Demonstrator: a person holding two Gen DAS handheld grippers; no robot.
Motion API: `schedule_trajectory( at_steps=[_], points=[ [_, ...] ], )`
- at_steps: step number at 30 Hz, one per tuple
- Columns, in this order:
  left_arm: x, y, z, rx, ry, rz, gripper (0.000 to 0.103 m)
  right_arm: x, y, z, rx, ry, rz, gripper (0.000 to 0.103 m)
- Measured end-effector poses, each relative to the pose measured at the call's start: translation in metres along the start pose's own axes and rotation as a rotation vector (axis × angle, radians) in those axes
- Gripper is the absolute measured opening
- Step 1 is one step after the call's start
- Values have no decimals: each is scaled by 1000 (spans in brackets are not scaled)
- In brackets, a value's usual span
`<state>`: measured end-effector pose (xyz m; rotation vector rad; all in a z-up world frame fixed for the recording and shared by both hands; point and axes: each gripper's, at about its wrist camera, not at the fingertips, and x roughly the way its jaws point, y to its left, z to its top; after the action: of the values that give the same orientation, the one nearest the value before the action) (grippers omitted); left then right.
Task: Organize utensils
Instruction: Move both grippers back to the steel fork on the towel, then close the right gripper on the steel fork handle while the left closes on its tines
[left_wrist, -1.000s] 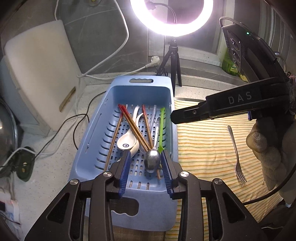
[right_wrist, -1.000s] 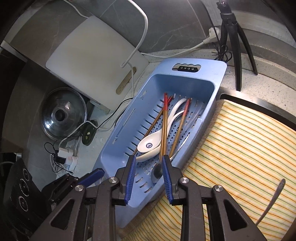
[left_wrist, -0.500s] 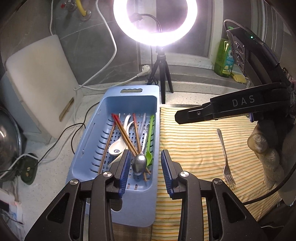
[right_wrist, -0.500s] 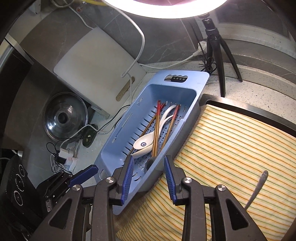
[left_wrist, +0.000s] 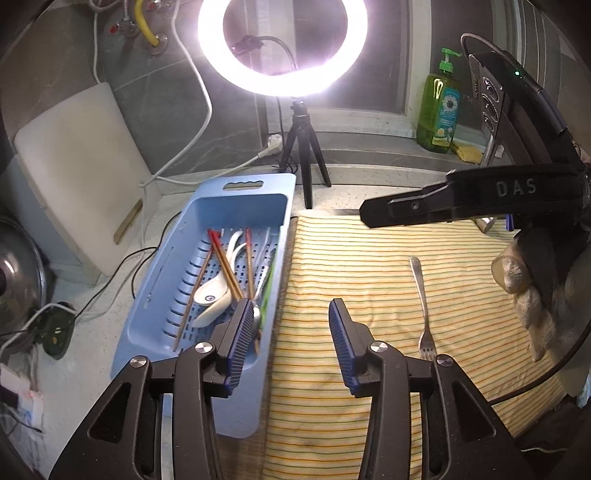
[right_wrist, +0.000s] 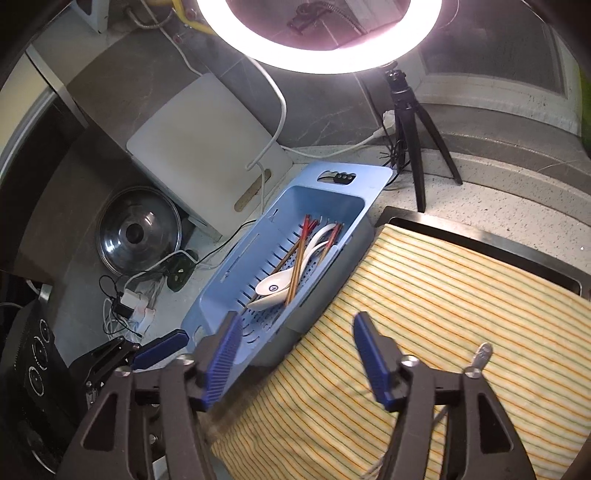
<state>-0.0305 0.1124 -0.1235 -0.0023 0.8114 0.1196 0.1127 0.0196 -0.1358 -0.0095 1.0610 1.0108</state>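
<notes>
A blue slotted basket (left_wrist: 159, 280) (right_wrist: 369, 173) holds red-tipped chopsticks (left_wrist: 225, 266) (right_wrist: 299, 251), white ceramic spoons (left_wrist: 212, 295) (right_wrist: 273, 286) and a metal spoon (left_wrist: 256, 314). A metal fork (left_wrist: 421, 291) (right_wrist: 482, 352) lies alone on the yellow striped cloth (left_wrist: 369, 280) (right_wrist: 443, 295). My left gripper (left_wrist: 291, 343) hovers over the basket's right rim and the cloth's edge, its jaws opening with nothing between them. My right gripper (right_wrist: 297, 350) hangs above the basket's near corner and the cloth, its jaws also opening and empty. A gloved hand carries it in the left wrist view.
A ring light on a black tripod (left_wrist: 303, 155) stands behind the basket. A white cutting board (left_wrist: 74, 166) leans at the left, with a steel pot lid (right_wrist: 138, 232) and cables (right_wrist: 129, 306) beside it. A green soap bottle (left_wrist: 439, 110) sits on the back ledge.
Both grippers drew back from the basket toward the cloth and rose a little. Their jaws spread wider, the right far more. The utensils in the basket stayed put.
</notes>
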Motion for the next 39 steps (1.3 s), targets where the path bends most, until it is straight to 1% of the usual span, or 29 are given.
schedule_trajectory(
  at_steps=[3,5,7,10,13,16,20,25,27,28,30,33,36,39],
  points=[
    [4,-13,-4,4,11,-19,44,-13,-16,-3,-5,-4,-28,71],
    [9,-22,-9,11,25,-29,50,-21,-30,-4,4,-2,-44,71],
    [14,-33,-14,16,45,-49,50,-28,-44,-7,23,2,-60,71],
    [21,-47,-21,18,76,-102,50,-36,-66,-11,58,18,-80,71],
    [26,-62,-29,50,93,-135,50,-38,-83,-18,86,45,-82,71],
    [32,-77,-38,67,120,-173,50,-34,-98,-28,124,81,-67,71],
    [37,-91,-48,82,142,-222,50,-23,-115,-42,197,129,-24,70],
    [49,-102,-54,91,178,-262,50,1,-127,-59,264,206,23,54],
    [55,-106,-55,96,190,-280,50,10,-132,-67,299,238,47,49],
    [57,-108,-56,98,196,-285,50,13,-134,-70,311,249,56,45],
    [62,-111,-59,101,205,-297,47,20,-136,-74,325,266,62,39],
    [70,-112,-62,99,218,-302,45,26,-138,-79,341,278,64,35],
    [77,-108,-62,73,229,-320,44,29,-141,-81,356,284,73,32],
    [81,-107,-61,68,235,-332,39,31,-143,-81,362,290,79,29]
  ],
)
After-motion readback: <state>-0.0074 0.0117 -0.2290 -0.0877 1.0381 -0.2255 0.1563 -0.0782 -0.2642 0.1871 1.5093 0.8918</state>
